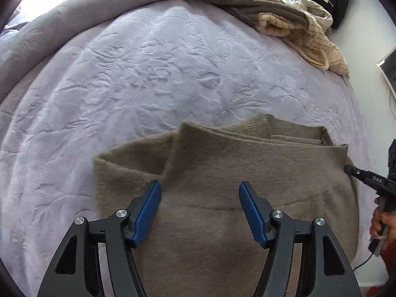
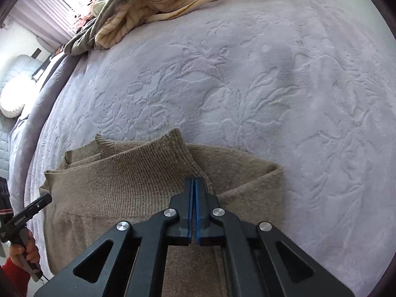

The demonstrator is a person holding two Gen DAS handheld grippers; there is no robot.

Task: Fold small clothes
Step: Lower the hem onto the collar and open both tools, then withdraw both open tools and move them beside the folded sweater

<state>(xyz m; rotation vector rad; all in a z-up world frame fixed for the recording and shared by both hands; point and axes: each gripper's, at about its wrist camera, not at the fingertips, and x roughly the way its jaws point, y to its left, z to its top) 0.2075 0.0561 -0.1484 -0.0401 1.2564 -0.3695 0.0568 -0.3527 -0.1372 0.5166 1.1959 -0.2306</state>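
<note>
Sweater under left tongs, spread apart; right tongs closed, empty.

A fuzzy taupe-brown knitted sweater lay partly folded on the pale lilac embossed bed cover, its ribbed edges stacked in layers along the far side, one corner turned over.

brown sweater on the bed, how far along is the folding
Done: the brown sweater lies partly folded on the lilac bedspread, layers stacked at its far edge. In hand: nothing; the left gripper is open above it, the right gripper shut and empty. Left: probably more folds, plus the heaped clothes.
</note>
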